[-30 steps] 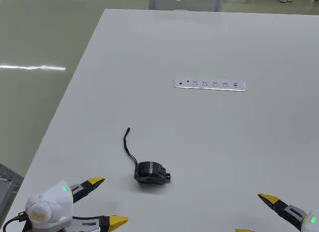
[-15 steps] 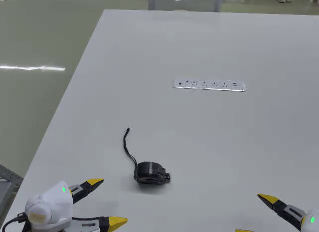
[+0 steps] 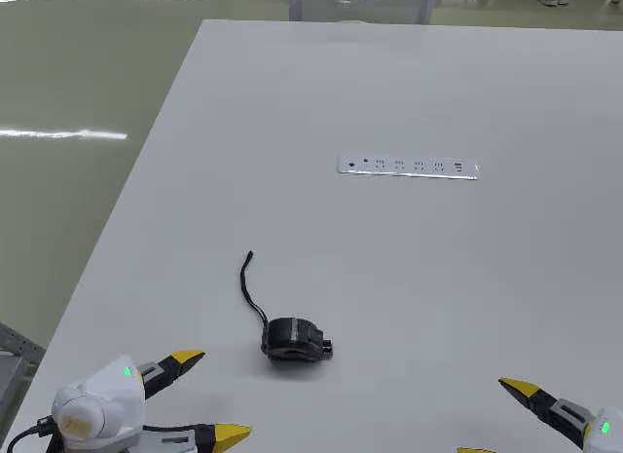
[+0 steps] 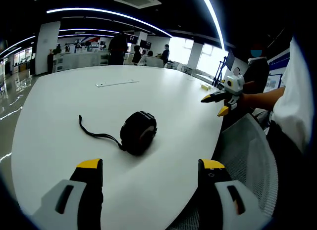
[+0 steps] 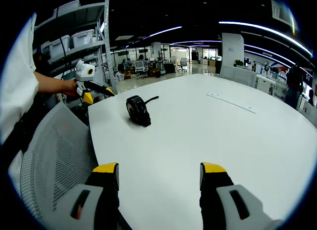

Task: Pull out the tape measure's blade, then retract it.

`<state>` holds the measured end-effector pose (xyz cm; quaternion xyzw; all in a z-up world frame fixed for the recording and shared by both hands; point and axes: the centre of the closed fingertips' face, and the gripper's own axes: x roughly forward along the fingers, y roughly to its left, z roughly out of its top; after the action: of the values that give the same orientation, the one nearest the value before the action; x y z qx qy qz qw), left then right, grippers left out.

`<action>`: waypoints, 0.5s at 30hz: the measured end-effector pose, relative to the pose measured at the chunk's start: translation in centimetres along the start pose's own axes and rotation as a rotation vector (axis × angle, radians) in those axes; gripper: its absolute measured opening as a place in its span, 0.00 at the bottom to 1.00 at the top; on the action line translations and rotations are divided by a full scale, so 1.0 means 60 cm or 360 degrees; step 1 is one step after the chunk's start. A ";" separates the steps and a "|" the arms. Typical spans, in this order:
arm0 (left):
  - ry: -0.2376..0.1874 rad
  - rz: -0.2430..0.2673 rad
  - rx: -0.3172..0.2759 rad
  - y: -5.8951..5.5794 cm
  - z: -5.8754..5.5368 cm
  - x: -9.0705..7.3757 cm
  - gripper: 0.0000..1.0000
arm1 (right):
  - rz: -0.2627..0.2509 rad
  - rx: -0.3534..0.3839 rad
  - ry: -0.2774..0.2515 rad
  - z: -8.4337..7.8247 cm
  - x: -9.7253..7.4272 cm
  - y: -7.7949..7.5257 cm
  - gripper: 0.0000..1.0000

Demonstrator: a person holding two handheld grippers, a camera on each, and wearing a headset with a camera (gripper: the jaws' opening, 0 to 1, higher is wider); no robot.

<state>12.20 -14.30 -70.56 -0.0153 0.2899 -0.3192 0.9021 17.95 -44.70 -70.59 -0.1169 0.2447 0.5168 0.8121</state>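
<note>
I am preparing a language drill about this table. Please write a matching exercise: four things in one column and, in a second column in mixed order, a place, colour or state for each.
Column one
1 tape measure
2 power strip
3 strap
4 left gripper

Column two
a open, holding nothing
b white, flat, farther back
c black, round, near the front edge of the table
d thin, black, tied to the tape measure

Pairs: 1-c, 2-b, 3-d, 4-a
</note>
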 end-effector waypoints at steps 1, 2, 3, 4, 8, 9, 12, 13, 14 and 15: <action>0.0000 -0.0001 -0.0002 0.000 0.000 0.001 0.77 | 0.0002 0.0001 0.0000 0.001 0.001 0.000 0.67; 0.0003 0.0001 -0.0004 -0.001 0.001 0.002 0.77 | 0.0002 -0.0001 0.0000 0.001 0.002 0.000 0.67; 0.0007 0.0003 -0.0006 -0.001 0.000 0.004 0.77 | 0.0005 -0.0002 -0.0001 0.001 0.003 0.000 0.66; 0.0009 0.0002 -0.0008 -0.001 -0.002 0.005 0.76 | 0.0007 -0.0003 -0.0004 0.001 0.004 0.000 0.66; 0.0014 0.0004 -0.0011 -0.002 0.001 0.010 0.76 | 0.0022 -0.0011 -0.0034 0.009 0.008 0.001 0.66; 0.0014 0.0003 -0.0010 -0.002 0.002 0.011 0.75 | 0.0022 -0.0017 -0.0030 0.010 0.009 0.001 0.66; 0.0028 0.0015 -0.0011 0.001 0.001 0.016 0.75 | 0.0031 -0.0034 -0.0023 0.007 0.015 0.000 0.65; 0.0026 0.0019 -0.0016 0.002 0.001 0.017 0.75 | 0.0033 -0.0036 -0.0024 0.007 0.017 0.000 0.65; 0.0031 0.0022 -0.0016 0.002 0.000 0.019 0.75 | 0.0035 -0.0037 -0.0022 0.008 0.018 0.000 0.65; 0.0038 0.0026 -0.0012 0.002 -0.001 0.021 0.75 | 0.0038 -0.0039 -0.0028 0.010 0.019 0.001 0.64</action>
<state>13.03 -14.90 -71.29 -0.0124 0.3018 -0.3108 0.9012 18.49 -43.51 -70.65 -0.1193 0.2327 0.5305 0.8064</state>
